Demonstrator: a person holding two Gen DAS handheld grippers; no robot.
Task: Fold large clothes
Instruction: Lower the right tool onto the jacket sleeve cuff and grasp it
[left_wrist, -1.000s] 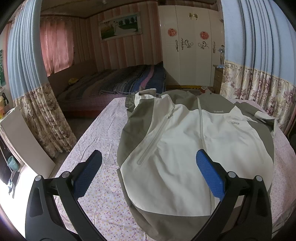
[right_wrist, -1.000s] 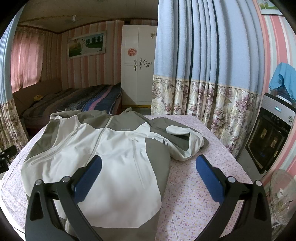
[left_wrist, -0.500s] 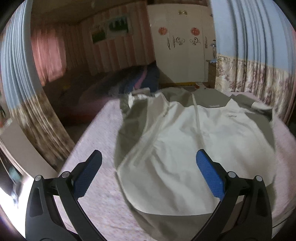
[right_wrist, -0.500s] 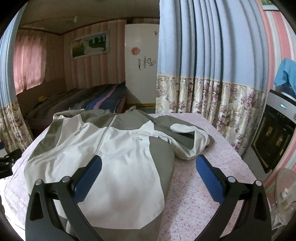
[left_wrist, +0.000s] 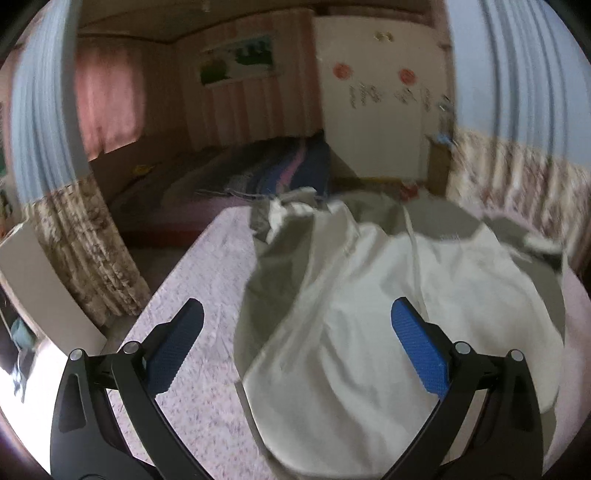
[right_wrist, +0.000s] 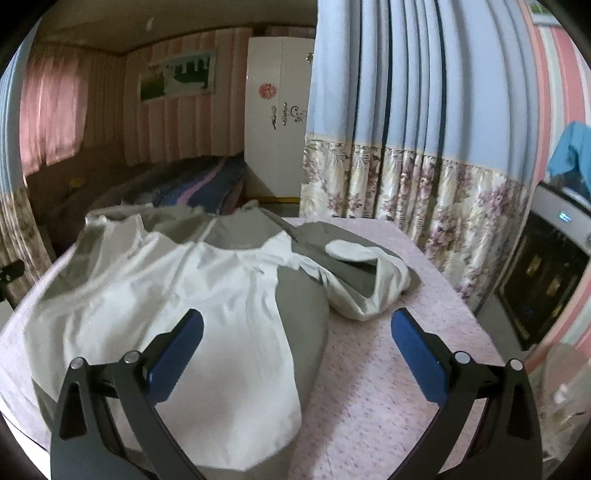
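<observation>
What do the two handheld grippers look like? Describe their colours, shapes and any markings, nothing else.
The left gripper and right gripper look alike: two black, curved, skeletal fingers with elongated cut-out slots, joined by silver round pivot pins. Each finger ends in a flat blue pad with a fine ribbed texture. No cables, labels or markings show, and no hand or sleeve is in view.

A: The jacket (right_wrist: 207, 295) is cream-white with olive-grey panels at the shoulders and sides. The tablecloth (right_wrist: 369, 387) is pale pink with tiny specks.

B: The pads (right_wrist: 413, 343) are blue, on black fingers. And the curtain (right_wrist: 424, 110)?

A: Light blue on top, with a cream floral band in purple along the bottom. The wall (right_wrist: 177, 122) has pink stripes.

B: The bedspread (left_wrist: 280, 173) looks striped navy and pink, though it's blurred. The wardrobe (right_wrist: 277, 122) is white with a red ornament.
</observation>
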